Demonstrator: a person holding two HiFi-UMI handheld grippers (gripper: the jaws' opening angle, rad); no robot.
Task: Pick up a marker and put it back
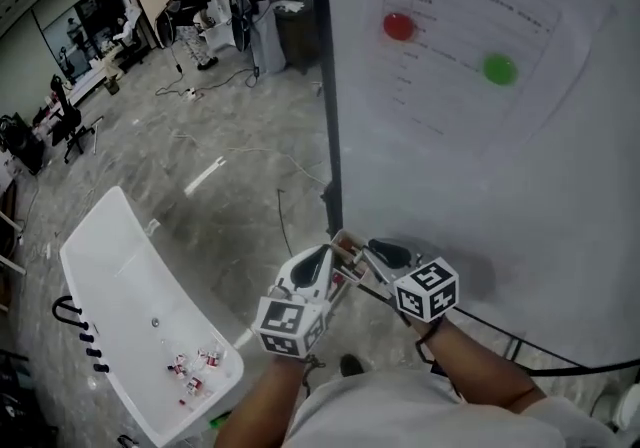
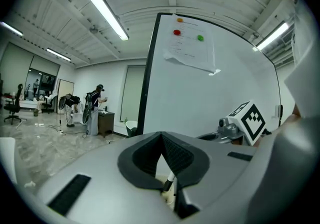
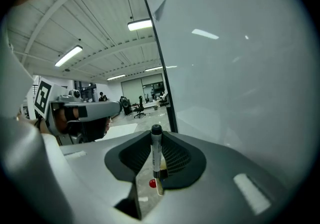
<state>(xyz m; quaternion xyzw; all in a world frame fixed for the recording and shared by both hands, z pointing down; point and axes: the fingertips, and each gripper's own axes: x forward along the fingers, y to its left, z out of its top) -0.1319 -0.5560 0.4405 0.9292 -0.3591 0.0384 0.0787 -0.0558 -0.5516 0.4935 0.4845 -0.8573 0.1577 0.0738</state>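
Starting at the left of the head view, a long white table (image 1: 110, 266) is seen with a few small red-and-white items (image 1: 195, 371) scattered at its near end. Just to its right, the left gripper (image 1: 330, 258) is held low and close to the right gripper (image 1: 362, 254), their tips nearly meeting. In the left gripper view, the left gripper (image 2: 161, 135) is seen with its dark pads drawn together at the tips. A slim white-and-black piece (image 2: 170, 179) is visible through the gap beneath them, but it cannot be told whether that piece is gripped. In the right gripper view, a slim white marker with a black cap (image 3: 156, 150) is clamped upright between the jaws of the right gripper (image 3: 156, 140), cap at the fingertips, with a small red round object (image 3: 152, 183) showing below it. Farthest right stands a large whiteboard (image 1: 480, 186), on which a printed paper sheet (image 1: 470, 26) is pinned by a red magnet (image 1: 399, 26) and a green magnet (image 1: 499, 69).
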